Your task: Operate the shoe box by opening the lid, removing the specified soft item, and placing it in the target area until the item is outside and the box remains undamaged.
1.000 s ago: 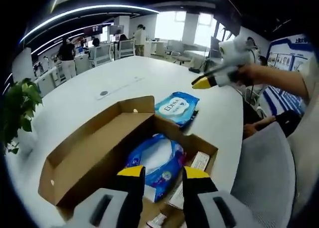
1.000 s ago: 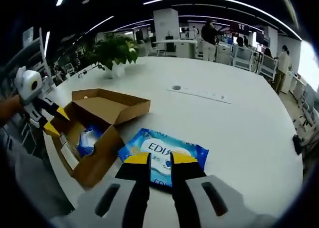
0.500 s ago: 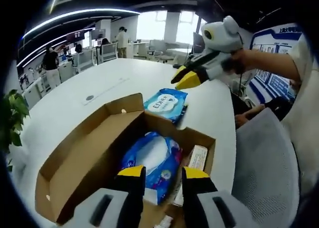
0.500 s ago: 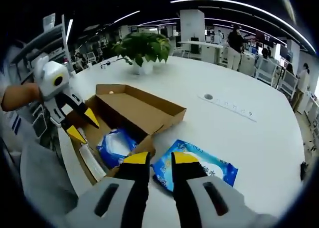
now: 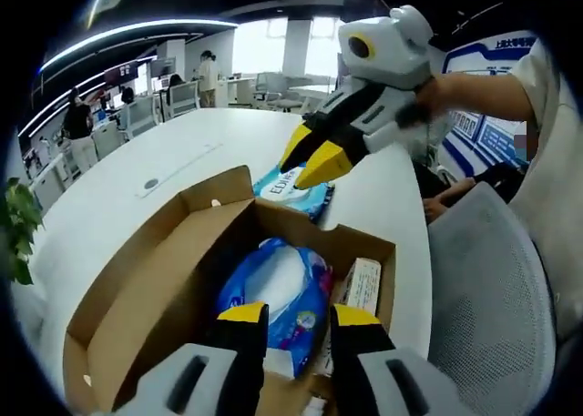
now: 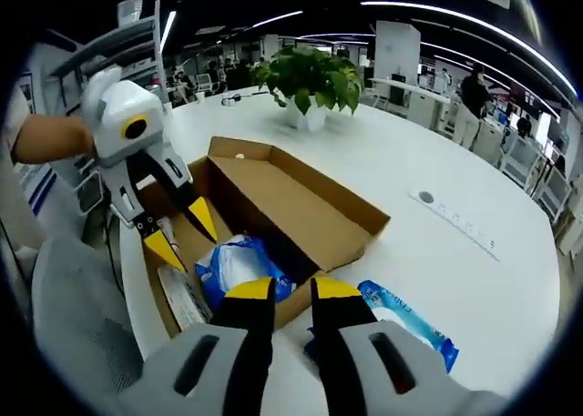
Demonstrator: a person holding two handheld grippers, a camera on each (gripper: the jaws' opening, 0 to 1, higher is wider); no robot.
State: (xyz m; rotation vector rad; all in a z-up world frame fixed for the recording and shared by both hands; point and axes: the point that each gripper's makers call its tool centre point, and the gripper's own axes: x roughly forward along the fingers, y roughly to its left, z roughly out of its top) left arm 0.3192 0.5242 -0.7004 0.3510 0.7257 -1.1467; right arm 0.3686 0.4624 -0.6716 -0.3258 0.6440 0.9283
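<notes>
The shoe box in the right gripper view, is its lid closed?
No, the shoe box lies open, its lid folded back onto the table.

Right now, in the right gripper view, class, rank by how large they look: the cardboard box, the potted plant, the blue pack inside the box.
1. cardboard box, largest by far.
2. and 3. potted plant and blue pack look alike; the plant stands farther off, so leave them unranked.

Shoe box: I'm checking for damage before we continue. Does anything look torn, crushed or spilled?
Nothing stands out. The shoe box sits open with walls and lid intact, and a blue soft pack lies inside.
</notes>
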